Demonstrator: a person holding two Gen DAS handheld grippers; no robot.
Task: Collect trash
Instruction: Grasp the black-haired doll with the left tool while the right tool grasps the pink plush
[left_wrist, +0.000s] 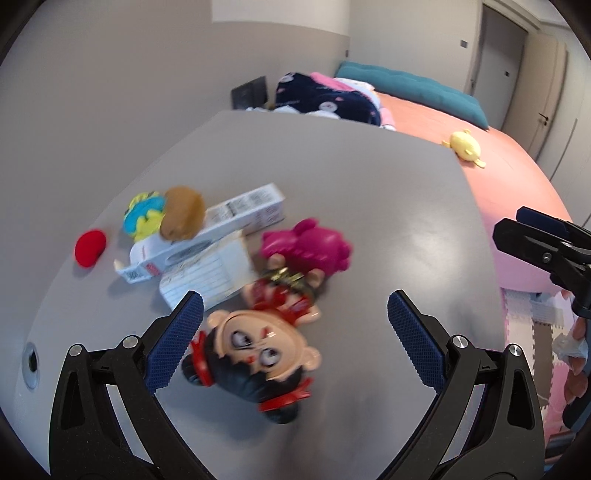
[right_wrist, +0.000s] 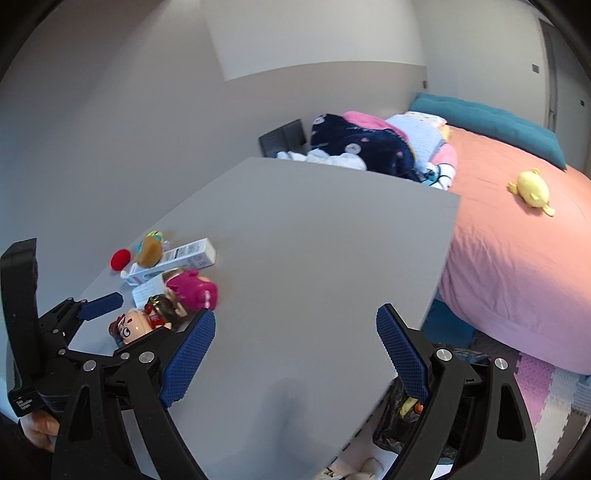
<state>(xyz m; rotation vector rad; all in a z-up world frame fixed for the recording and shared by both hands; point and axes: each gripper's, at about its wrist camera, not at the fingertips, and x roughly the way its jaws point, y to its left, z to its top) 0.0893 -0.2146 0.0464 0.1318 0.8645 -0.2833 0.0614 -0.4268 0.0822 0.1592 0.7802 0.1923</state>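
On the grey table (left_wrist: 332, 177) the clutter is grouped toward the left. Farthest left lies a red pom-pom (left_wrist: 90, 247), then a blue-and-yellow plush (left_wrist: 142, 216) touching a brown plush (left_wrist: 183, 218). Just beside these lies the trash — a long white carton (left_wrist: 221, 225), opened at one end, resting over a flat printed leaflet (left_wrist: 207, 277). To the right of the paper a magenta plastic toy (left_wrist: 308, 245) is seen, and nearer the camera a big-headed doll figure (left_wrist: 258, 354) lies on its back.

The left gripper (left_wrist: 295, 325) is held wide open over the doll and grips nothing. The right gripper (right_wrist: 295, 343), likewise spread wide and empty, is held over bare table near the right edge; a dark bin bag (right_wrist: 400, 424) is partly visible below that edge.

The step in hand is judged to be the approach — nothing is collected yet. For the next move the left gripper needs to be carried forward and leftward past the doll, then closed across the carton's narrow width without the plush toys being caught.
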